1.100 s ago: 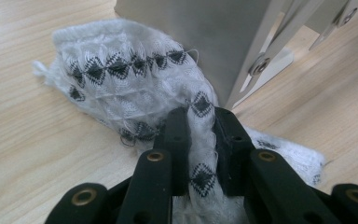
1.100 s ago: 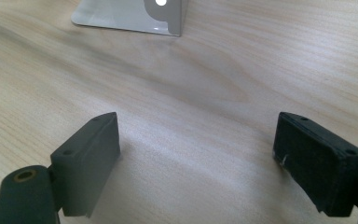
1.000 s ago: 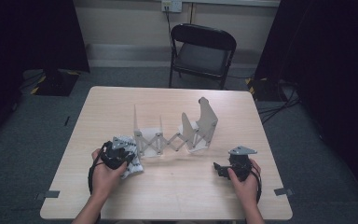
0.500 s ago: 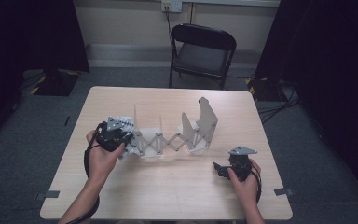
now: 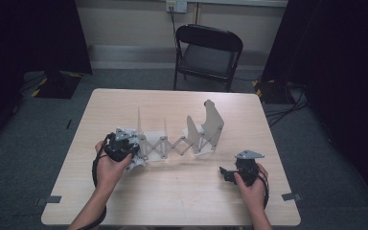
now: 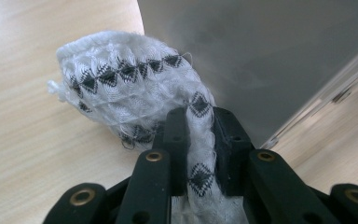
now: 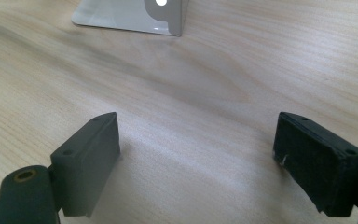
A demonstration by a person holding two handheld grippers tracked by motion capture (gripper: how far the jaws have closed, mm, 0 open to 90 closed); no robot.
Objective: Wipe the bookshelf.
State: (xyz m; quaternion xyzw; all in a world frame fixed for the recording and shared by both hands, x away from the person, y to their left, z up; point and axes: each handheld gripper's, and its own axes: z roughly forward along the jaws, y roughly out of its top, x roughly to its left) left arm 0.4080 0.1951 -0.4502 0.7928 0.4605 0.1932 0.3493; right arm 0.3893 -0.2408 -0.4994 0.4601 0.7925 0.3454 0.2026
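Okay, your left hand-held gripper (image 6: 199, 140) is clamped on the patterned sock (image 6: 135, 88), right at the rack's (image 5: 182, 141) left end plate; keep it pinched, drape it over. Right hand-held gripper (image 7: 198, 163) gapes, idle on the desk (image 5: 182, 196).

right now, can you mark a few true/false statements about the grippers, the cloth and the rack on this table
1. The left gripper is shut on the white cloth with black diamonds. True.
2. The right gripper holds the cloth. False: its jaws stand wide open over bare table, nothing between them.
3. The expanding rack lies folded flat. False: it stands stretched out, its panels upright.
4. The left gripper is at the rack's left end in the high view. True.
5. A folding chair stands beyond the table's far edge. True.
6. The right gripper touches the rack. False: it rests apart, nearer the person's side of the table.
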